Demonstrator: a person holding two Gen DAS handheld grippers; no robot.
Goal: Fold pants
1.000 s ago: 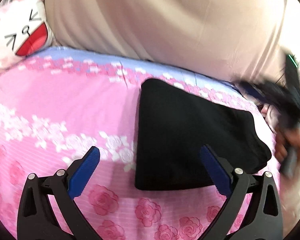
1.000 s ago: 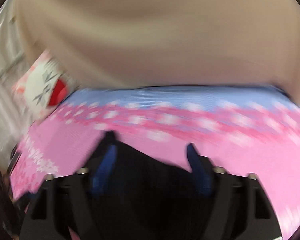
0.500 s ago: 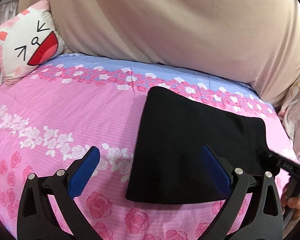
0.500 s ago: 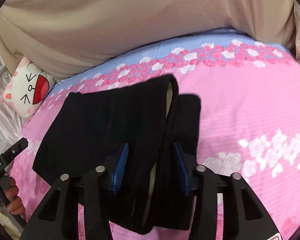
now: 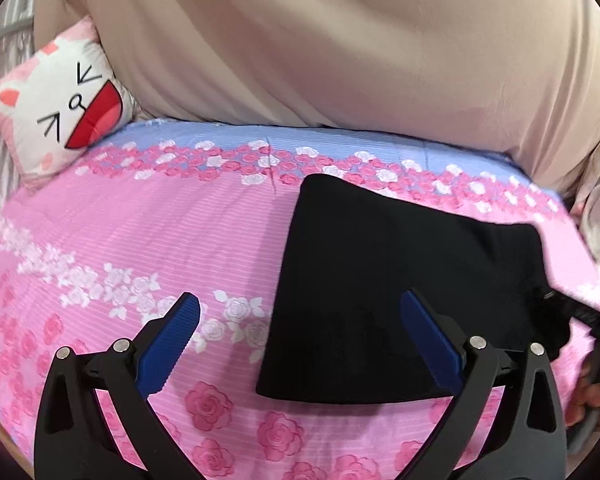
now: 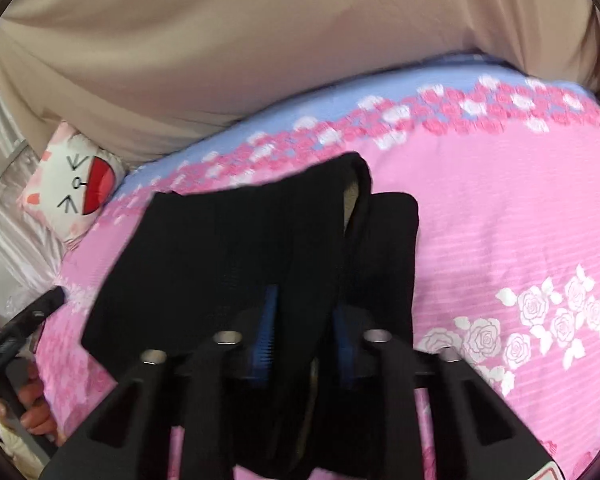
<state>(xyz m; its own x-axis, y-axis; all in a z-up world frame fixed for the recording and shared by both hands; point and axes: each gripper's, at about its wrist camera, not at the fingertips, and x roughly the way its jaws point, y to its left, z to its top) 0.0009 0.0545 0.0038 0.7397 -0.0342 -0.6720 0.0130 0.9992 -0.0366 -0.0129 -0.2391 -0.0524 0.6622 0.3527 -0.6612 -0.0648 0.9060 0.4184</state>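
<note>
At the far left a cartoon-cat pillow was propped against a beige drape behind the bed. The left gripper was held above the pink floral sheet with its blue pads wide apart and nothing between them; its right pad hung over the near left part of the black pants.

The pants were laid on the right half of the bed as a compact, roughly rectangular stack, so at least one fold was judged to be done. In the right wrist view, layered edges and a pale lining could be made out at the pants' right side. There the right gripper was seen with its pads drawn close on a raised ridge of the cloth, apparently clamped on it.

A further fold or a final smoothing was judged to be left. The stack's long axis ran from the near edge of the bed toward the drape; which end was the waistband could not be told.
</note>
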